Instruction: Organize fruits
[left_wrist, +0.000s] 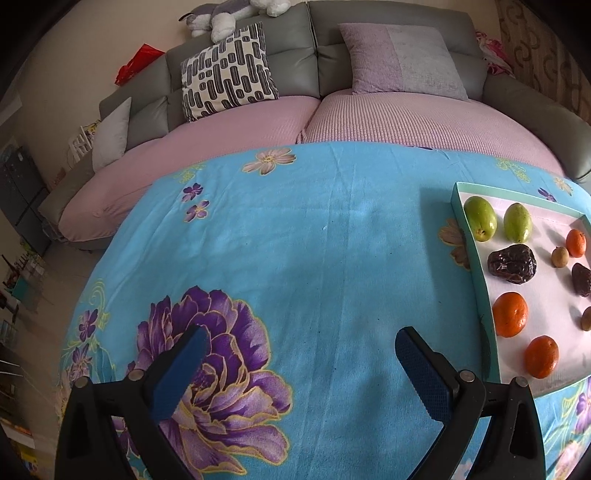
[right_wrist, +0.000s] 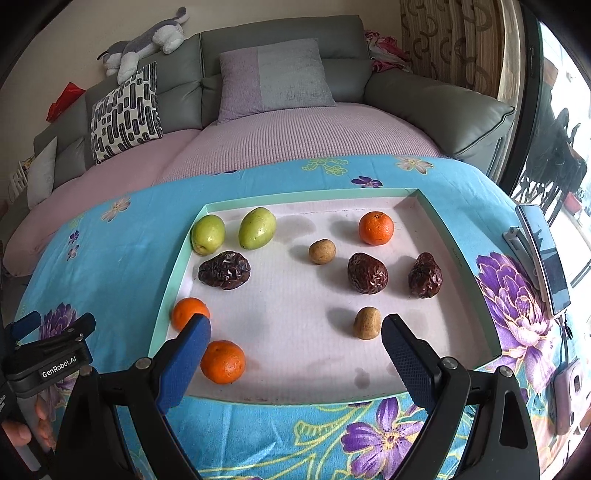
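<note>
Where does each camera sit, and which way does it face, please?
Left wrist: on the left tongs, above the blue cloth, facing the sofa; the tray is at right; both fingers show, open.
Right wrist: on the right tongs, over the tray's near edge, facing the sofa; own open fingers, the left tongs and a hand show at left.
Shared: tray, fruit, cloth, sofa.
</note>
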